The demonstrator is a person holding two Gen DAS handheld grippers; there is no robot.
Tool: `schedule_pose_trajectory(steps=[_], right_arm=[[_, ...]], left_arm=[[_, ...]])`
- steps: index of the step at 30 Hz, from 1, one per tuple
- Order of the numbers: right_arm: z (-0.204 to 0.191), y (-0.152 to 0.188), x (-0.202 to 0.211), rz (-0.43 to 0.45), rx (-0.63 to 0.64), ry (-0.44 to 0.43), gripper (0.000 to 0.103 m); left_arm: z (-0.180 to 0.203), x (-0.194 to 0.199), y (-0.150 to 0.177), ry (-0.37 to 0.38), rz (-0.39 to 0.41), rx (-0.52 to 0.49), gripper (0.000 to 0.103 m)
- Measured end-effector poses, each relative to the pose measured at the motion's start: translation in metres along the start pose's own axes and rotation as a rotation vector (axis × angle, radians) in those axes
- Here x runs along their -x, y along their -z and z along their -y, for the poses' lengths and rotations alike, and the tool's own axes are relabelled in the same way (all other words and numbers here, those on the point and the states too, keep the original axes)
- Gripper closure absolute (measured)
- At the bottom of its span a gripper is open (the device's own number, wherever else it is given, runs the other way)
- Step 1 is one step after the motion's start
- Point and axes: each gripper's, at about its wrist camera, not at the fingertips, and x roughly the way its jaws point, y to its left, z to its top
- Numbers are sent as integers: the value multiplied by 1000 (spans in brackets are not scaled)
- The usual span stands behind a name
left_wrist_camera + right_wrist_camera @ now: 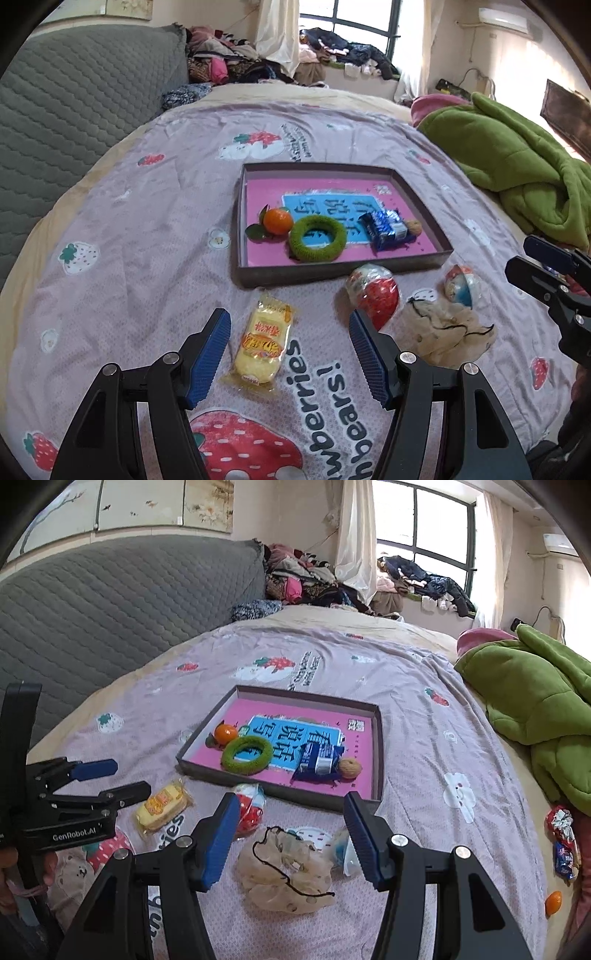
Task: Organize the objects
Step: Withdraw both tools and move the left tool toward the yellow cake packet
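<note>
A shallow box (332,271) (207,773) with a pink floor lies on the bed. It holds an orange (277,220), a green ring (317,239), a blue packet (386,229) and a walnut (414,226). In front of it lie a yellow snack pack (262,341) (160,808), a red-and-white ball (373,290), a blue-and-white ball (462,285) and a beige scrunchie (445,332) (286,873). My left gripper (288,332) is open, with the snack pack between its fingers. My right gripper (290,812) is open above the scrunchie.
A green blanket (517,162) is bunched at the right. A grey quilted headboard (74,103) stands to the left. Clothes (236,59) are piled at the far end by the window. An orange (553,902) and wrapped sweets (563,834) lie at the right bed edge.
</note>
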Motion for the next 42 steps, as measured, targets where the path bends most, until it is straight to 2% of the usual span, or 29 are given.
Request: schedule_pose_trajectory(steps=[17,27,42], right_arm=[[-23,22,-17,-64,85,-16,45],[-26,33,-31,-113,104,-21,45],[-28,42,-47,-180,128,-8,45]], left_arm=[[-15,-12,18,-17,-60,-24,35],[-23,-31,22,-74,-110,-51,35],[-7,-42,29,-48,-158,-100,35]])
